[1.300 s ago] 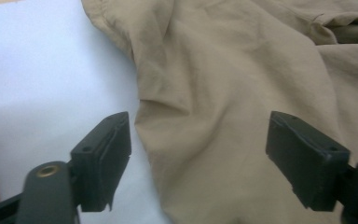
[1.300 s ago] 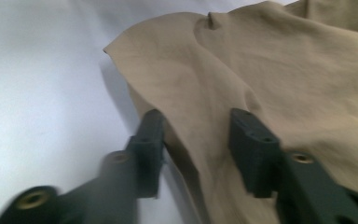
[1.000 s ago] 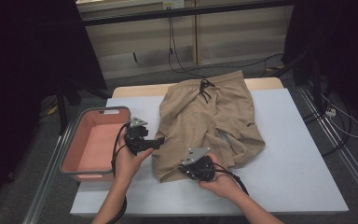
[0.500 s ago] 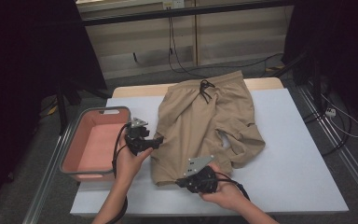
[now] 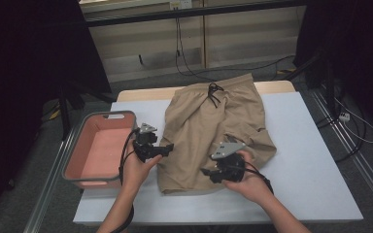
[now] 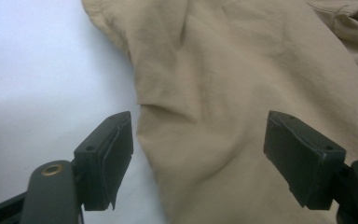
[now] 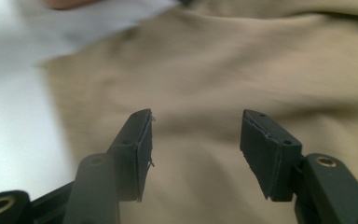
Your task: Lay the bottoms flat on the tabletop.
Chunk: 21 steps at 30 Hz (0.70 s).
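Note:
Tan shorts (image 5: 213, 131) with a dark drawstring lie spread on the white table (image 5: 311, 165), waistband at the far edge. My left gripper (image 5: 164, 149) hovers at the shorts' left edge, jaws wide open with the cloth's edge (image 6: 168, 116) between and beyond them. Over the near leg, my right gripper (image 5: 208, 171) points left across the cloth. Its jaws stand open above the tan fabric (image 7: 200, 102), holding nothing.
A pink bin with a grey rim (image 5: 85, 145) stands at the table's left edge, beside my left hand. Bare white tabletop (image 6: 37, 60) lies left of the shorts and along the right side. Cables trail on the floor behind and to the right.
My right gripper has swung round from the shorts' near hem to point left across the leg, and the hand moved slightly right. The left gripper has stayed put.

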Each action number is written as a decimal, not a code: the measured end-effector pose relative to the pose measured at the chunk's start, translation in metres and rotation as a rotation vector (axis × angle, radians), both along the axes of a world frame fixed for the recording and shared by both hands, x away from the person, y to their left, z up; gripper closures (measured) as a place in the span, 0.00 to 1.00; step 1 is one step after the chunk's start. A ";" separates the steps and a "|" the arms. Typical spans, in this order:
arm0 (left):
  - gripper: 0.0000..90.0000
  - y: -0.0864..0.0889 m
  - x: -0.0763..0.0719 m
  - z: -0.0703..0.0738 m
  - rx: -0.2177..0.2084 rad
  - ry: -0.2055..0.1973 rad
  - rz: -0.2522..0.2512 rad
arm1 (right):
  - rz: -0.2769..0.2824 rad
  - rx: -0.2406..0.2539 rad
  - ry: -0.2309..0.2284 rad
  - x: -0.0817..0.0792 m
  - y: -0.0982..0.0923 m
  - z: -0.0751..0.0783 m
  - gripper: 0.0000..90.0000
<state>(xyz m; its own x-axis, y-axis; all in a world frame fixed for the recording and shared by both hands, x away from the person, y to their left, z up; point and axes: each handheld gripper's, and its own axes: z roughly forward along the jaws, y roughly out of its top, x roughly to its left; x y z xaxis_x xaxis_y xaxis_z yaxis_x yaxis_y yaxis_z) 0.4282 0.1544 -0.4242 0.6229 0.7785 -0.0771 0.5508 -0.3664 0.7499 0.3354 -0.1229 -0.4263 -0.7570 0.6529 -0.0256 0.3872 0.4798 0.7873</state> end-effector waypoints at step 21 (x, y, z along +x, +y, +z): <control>0.23 -0.003 0.000 -0.002 -0.004 -0.002 -0.006 | -0.235 -0.092 0.067 0.040 -0.044 -0.030 0.94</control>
<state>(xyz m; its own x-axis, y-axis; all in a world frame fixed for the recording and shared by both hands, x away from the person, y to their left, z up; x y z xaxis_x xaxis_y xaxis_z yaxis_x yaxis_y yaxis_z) 0.4286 0.1517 -0.4258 0.6277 0.7744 -0.0793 0.5472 -0.3665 0.7525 0.3752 -0.1671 -0.4567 -0.5872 0.8081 -0.0477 0.5463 0.4390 0.7133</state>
